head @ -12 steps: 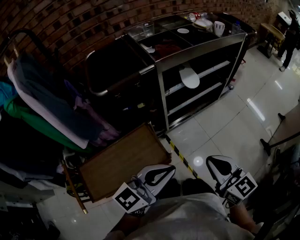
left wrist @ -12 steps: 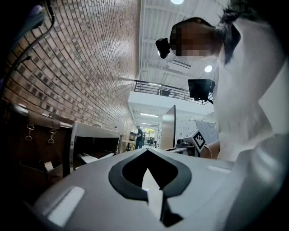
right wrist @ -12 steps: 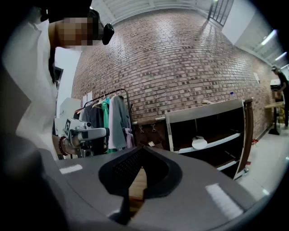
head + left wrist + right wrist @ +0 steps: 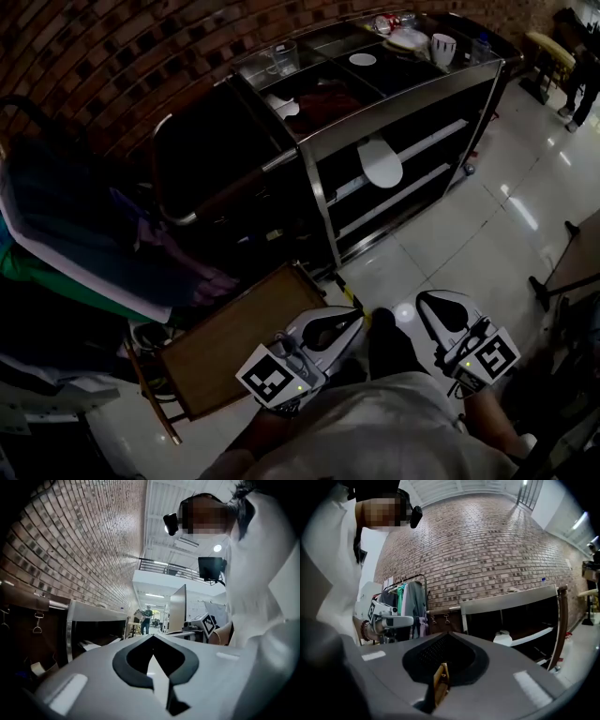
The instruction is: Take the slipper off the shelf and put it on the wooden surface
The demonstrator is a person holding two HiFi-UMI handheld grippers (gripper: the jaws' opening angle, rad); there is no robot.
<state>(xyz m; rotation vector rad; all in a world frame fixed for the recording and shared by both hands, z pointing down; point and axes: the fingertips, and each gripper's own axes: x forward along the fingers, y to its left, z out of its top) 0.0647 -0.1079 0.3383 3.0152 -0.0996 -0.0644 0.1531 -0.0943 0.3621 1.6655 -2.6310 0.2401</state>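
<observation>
A white slipper lies on the upper shelf of a dark metal shelf unit; in the right gripper view the slipper shows pale on that shelf. The wooden surface is a low brown tray-like board on the floor to the left of the unit. My left gripper hangs near my body beside the board's right corner, jaws shut and empty. My right gripper is held over the tiled floor, well short of the shelf, also shut and empty.
A clothes rack with hanging garments stands at the left against the brick wall. Cups and plates sit on the shelf unit's top. Yellow-black tape marks the floor. A person stands far right.
The view has shifted slightly toward the shelf unit. Both grippers stay close to my body, the left one a little further right; their jaws remain shut.
</observation>
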